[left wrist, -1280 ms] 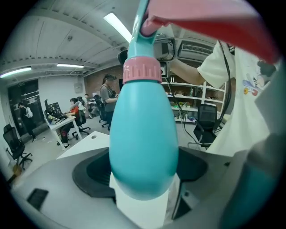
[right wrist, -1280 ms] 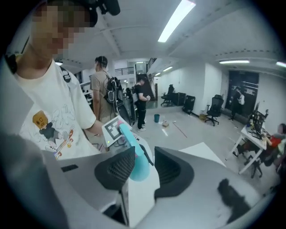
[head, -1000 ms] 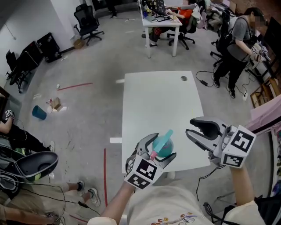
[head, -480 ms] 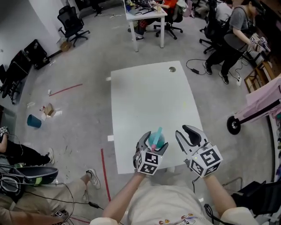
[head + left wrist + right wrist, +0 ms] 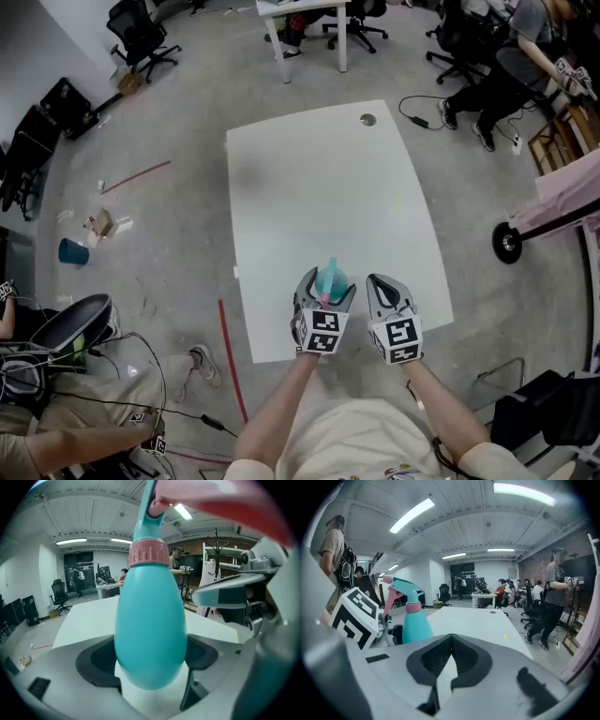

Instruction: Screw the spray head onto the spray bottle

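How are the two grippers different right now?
The left gripper grips the teal spray bottle; the right gripper holds nothing. The left gripper's jaws stand wide apart around the bottle, while the right gripper's jaws are pressed together. Both are grey and sit side by side over the near end of the white table.

No words, numbers or brand names can be read anywhere. The spray bottle (image 5: 150, 620) is plain teal. Each marker cube (image 5: 322, 330) shows only black and white squares, not letters.
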A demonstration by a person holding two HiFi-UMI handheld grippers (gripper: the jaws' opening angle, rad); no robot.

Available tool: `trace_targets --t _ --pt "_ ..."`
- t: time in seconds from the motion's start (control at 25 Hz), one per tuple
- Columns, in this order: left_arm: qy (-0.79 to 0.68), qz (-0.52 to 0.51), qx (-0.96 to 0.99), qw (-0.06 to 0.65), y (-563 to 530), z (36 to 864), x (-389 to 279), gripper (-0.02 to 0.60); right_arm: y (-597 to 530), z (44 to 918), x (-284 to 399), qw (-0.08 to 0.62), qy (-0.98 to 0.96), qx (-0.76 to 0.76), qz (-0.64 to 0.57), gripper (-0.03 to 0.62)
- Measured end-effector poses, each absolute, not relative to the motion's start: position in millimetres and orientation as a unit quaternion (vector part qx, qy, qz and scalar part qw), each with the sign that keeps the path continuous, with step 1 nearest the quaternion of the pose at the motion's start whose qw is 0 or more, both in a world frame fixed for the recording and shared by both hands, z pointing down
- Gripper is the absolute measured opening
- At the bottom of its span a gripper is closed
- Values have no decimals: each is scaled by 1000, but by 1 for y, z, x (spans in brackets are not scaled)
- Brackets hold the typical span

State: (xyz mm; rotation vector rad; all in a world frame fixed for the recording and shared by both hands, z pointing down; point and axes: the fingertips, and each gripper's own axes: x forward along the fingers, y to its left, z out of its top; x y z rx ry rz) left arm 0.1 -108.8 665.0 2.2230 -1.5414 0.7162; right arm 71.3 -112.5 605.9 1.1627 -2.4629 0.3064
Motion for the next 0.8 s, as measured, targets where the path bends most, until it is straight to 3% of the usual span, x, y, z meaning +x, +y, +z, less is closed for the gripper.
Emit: trace_targets --t 0.8 --pt "-530 265 792 148 -119 733 11 424 -98 649 68 239 -877 399 121 6"
